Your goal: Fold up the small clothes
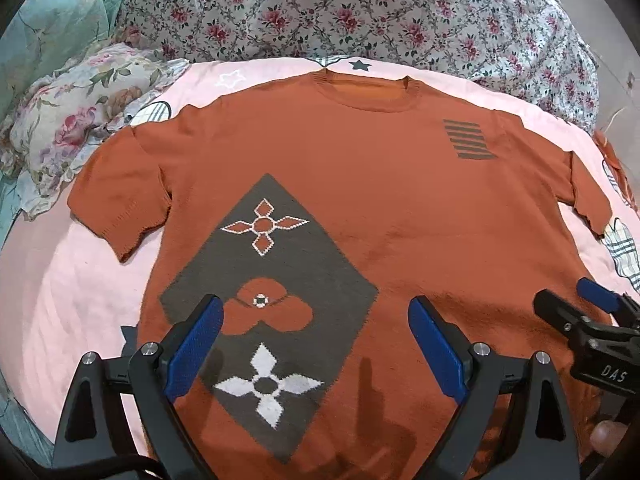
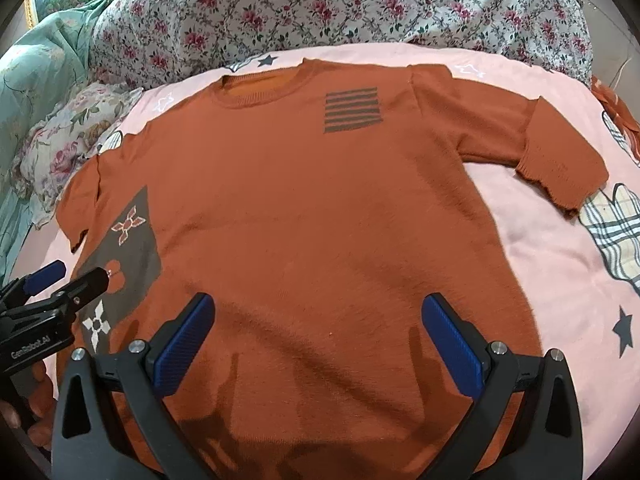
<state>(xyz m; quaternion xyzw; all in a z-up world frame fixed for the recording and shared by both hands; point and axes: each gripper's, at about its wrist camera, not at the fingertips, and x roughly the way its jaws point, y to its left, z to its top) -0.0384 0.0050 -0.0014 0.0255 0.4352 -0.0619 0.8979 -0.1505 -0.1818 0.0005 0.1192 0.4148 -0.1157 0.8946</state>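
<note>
A rust-orange knit short-sleeve sweater (image 1: 360,184) lies flat and face up on a pink sheet, neck at the far side; it also shows in the right wrist view (image 2: 320,200). It has a grey diamond panel with flower motifs (image 1: 268,304) and a grey striped patch (image 2: 352,110). My left gripper (image 1: 316,316) is open and empty above the lower left of the sweater. My right gripper (image 2: 318,312) is open and empty above the lower right part. Each gripper shows at the edge of the other's view: the right one (image 1: 572,308) and the left one (image 2: 68,276).
The pink sheet (image 2: 552,248) with star and plaid prints covers the bed. A floral quilt (image 1: 360,12) is bunched along the far side. A floral pillow (image 1: 72,120) and teal bedding (image 1: 44,36) lie at the far left.
</note>
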